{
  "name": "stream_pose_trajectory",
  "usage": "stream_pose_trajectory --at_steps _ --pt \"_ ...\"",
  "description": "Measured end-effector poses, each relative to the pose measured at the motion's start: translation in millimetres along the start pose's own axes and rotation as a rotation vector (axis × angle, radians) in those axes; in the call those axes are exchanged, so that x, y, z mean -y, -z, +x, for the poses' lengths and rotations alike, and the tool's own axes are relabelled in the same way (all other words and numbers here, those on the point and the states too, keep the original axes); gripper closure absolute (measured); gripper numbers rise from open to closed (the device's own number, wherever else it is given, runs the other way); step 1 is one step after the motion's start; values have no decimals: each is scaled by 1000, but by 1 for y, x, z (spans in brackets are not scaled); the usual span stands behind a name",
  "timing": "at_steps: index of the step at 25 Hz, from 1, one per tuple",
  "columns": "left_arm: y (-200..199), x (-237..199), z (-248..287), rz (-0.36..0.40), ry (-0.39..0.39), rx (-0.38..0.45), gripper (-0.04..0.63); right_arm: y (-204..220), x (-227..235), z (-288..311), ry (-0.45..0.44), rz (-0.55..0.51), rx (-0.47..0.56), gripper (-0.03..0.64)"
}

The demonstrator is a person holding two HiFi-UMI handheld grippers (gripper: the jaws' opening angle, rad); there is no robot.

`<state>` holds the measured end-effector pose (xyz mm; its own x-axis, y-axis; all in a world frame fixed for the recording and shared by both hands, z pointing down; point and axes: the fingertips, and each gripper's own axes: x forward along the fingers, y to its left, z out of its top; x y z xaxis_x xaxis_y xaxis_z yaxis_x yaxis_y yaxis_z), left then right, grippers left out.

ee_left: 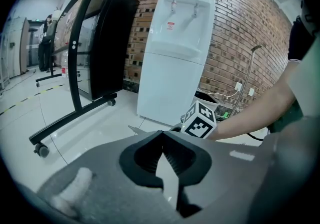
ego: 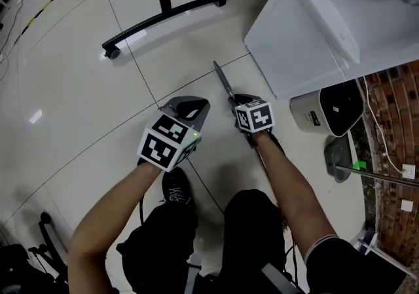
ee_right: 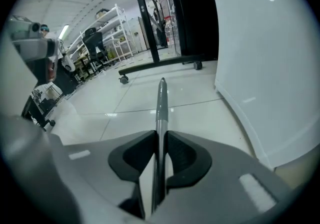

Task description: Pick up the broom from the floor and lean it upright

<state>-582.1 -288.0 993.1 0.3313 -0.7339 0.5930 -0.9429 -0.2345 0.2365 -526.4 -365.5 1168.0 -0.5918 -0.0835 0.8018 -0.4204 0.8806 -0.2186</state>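
The broom shows only as a thin grey handle (ego: 222, 80) that sticks out ahead of my right gripper (ego: 237, 100) toward the white dispenser. In the right gripper view the handle (ee_right: 161, 103) runs straight out between the two pads, which press on it from both sides, so my right gripper (ee_right: 160, 137) is shut on it. The broom's head is hidden behind my right arm. My left gripper (ego: 191, 107) hangs just left of the handle, apart from it. Its tips meet in the left gripper view with nothing between them, so my left gripper (ee_left: 161, 136) is shut.
A white water dispenser (ego: 314, 18) stands close on the right, with a brick wall (ego: 393, 116) behind it. Beside it sit a white bin (ego: 313, 114) and a grey dustpan (ego: 340, 155). A black stand on castors (ego: 163, 14) crosses the tiled floor ahead. My legs are below.
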Motion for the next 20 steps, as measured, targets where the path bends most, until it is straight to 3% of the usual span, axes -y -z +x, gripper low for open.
stream_pose_trajectory --at_steps 11,20 --pt "-102 51 -82 8 -21 56 594 -90 -62 -222 4 -71 240 540" --pt "-204 142 -191 55 -45 188 595 -126 -115 -431 22 -152 394 543"
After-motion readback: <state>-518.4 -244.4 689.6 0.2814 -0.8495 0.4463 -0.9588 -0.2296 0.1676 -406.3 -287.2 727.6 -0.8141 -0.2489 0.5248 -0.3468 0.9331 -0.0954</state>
